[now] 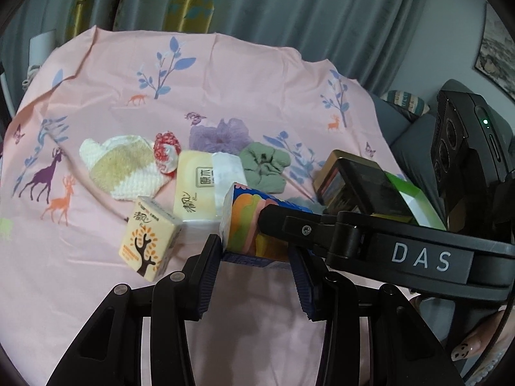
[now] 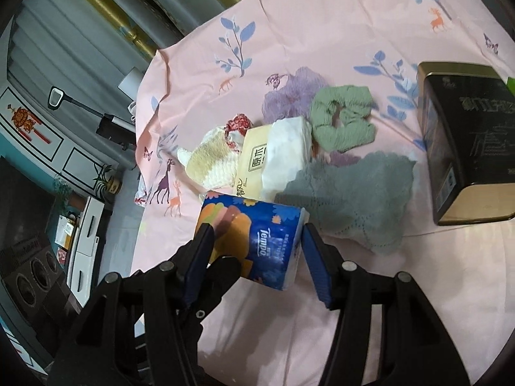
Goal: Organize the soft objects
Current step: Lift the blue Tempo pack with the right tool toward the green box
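Note:
A blue Tempo tissue pack hangs above the pink printed sheet, and both grippers hold it. My left gripper is shut on its near end, pads pressing each side. One finger of the right gripper lies across the pack's top from the right. In the right wrist view my right gripper is shut on the pack, a pad on each side, and a left gripper finger shows under it. On the sheet lie an orange tree-print pack and a cream pack.
A knitted cream-yellow piece, a red-white scrunchie, a purple scrunchie and a green scrunchie lie behind. A grey-green knit cloth lies beside a dark tin, and a green box sits behind that tin. Curtains hang beyond the sheet.

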### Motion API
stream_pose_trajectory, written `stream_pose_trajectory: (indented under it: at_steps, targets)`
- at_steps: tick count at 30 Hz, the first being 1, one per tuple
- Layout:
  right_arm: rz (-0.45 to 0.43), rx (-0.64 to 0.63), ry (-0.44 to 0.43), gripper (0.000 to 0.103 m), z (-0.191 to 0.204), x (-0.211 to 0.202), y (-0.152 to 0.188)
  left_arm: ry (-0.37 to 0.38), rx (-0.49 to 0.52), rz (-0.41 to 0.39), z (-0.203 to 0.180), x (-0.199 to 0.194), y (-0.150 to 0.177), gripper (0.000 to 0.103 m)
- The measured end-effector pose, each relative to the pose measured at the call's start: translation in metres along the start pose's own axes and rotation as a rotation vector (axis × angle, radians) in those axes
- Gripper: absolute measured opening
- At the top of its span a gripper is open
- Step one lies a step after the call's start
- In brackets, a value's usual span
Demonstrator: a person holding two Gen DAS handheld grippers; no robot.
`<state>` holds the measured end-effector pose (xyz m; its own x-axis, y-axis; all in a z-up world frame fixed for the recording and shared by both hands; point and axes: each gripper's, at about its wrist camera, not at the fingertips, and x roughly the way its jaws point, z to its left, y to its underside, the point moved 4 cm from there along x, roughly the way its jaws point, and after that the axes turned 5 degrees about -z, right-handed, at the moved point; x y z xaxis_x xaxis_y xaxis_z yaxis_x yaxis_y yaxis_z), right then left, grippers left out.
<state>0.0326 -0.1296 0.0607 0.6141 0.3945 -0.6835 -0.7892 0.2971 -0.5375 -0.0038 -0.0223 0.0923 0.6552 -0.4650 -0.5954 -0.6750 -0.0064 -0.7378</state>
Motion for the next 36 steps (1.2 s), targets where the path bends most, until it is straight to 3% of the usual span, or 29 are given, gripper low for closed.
stream_pose_trajectory:
  at_steps: [9,13,18,21,23,26,28,36]
  targets:
    - [0.080,0.007,0.068,0.056,-0.016,0.021,0.013,0.004,-0.030,0.106,0.002,0.020,0.023,0.044]
    - [0.141,0.010,0.112,0.056,-0.026,0.040,0.022,0.026,-0.091,0.182,0.009,0.035,0.039,0.044]
    - [0.233,0.044,0.131,0.056,-0.037,0.062,0.035,-0.011,-0.109,0.265,0.018,0.053,0.065,0.044]
    - [0.234,0.025,0.136,0.058,-0.035,0.063,0.036,0.004,-0.127,0.259,0.021,0.052,0.068,0.044]
    - [0.246,0.029,0.126,0.068,-0.036,0.064,0.037,0.022,-0.160,0.260,0.024,0.052,0.069,0.044]
    - [0.270,0.056,0.126,0.073,-0.041,0.070,0.040,0.042,-0.213,0.273,0.030,0.055,0.072,0.044]
    - [0.268,0.046,0.120,0.075,-0.039,0.070,0.041,0.035,-0.188,0.274,0.026,0.056,0.071,0.044]
    - [0.244,-0.023,0.136,0.071,-0.030,0.071,0.043,0.006,-0.140,0.260,0.019,0.062,0.065,0.044]
